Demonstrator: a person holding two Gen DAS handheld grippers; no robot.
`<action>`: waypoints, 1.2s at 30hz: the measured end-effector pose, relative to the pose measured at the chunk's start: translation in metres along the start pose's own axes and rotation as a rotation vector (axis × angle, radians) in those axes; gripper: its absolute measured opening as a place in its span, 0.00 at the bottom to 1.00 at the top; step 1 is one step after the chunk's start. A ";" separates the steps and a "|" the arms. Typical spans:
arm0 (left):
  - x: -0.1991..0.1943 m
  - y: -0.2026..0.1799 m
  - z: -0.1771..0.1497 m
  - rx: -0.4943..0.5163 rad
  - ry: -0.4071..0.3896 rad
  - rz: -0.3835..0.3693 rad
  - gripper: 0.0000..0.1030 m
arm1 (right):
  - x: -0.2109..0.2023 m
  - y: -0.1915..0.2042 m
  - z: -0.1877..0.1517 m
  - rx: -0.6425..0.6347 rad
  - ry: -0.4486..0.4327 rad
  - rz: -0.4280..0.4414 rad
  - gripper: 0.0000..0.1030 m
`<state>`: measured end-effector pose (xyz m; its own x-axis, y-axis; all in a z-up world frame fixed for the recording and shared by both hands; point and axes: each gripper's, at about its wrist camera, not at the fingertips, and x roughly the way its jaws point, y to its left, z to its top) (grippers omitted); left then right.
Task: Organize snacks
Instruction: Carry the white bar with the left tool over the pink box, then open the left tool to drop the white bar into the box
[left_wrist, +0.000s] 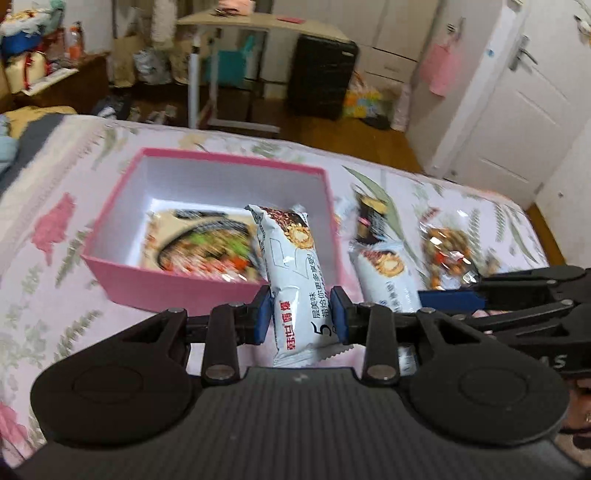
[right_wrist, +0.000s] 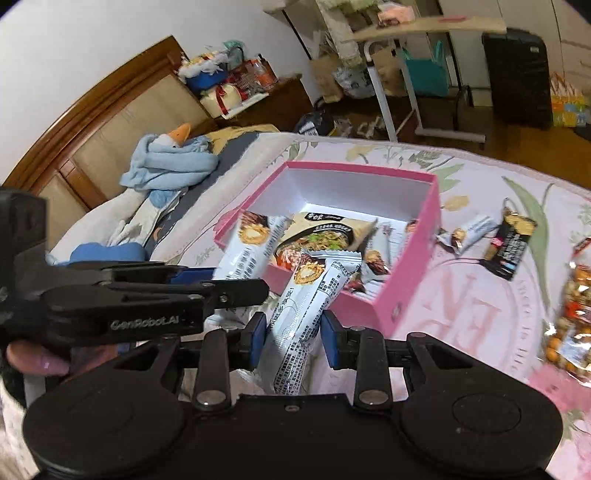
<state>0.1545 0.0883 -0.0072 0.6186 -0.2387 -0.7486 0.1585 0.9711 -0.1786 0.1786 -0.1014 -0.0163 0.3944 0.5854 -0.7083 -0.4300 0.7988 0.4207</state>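
Left gripper (left_wrist: 302, 314) clamps its blue pads on a long white foil snack bar with red lettering (left_wrist: 293, 280), held lengthwise above the near wall of the open pink cardboard box (left_wrist: 207, 286) on the floral bedspread (left_wrist: 55, 229). Right gripper (right_wrist: 293, 334) grips a second white snack bar printed with black text (right_wrist: 306, 306), its far end reaching over the box's near corner. Both tools sit side by side, almost touching, so room between them is tight. Inside the box a large noodle packet with a bowl picture (right_wrist: 325, 232) covers much of the floor, with smaller wrappers beside it; the far half stands open. Right of the box lie a black snack packet (right_wrist: 511, 245), a small white wrapper (right_wrist: 476, 227) and a clear bag of mixed nuts (right_wrist: 574, 321), cut off at the frame edge. Motion blur smears the left view's box contents.
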 end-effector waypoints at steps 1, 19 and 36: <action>0.001 0.002 0.004 0.009 -0.006 0.022 0.32 | 0.009 0.003 0.007 -0.007 0.008 -0.006 0.36; 0.123 0.114 0.068 -0.034 0.083 0.145 0.32 | 0.164 -0.018 0.061 0.065 0.029 -0.020 0.36; 0.077 0.089 0.058 -0.013 0.094 0.114 0.53 | 0.071 -0.015 0.048 0.030 0.036 -0.067 0.53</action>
<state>0.2607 0.1560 -0.0439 0.5572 -0.1256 -0.8208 0.0809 0.9920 -0.0969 0.2520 -0.0653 -0.0464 0.3920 0.5258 -0.7549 -0.3786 0.8401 0.3885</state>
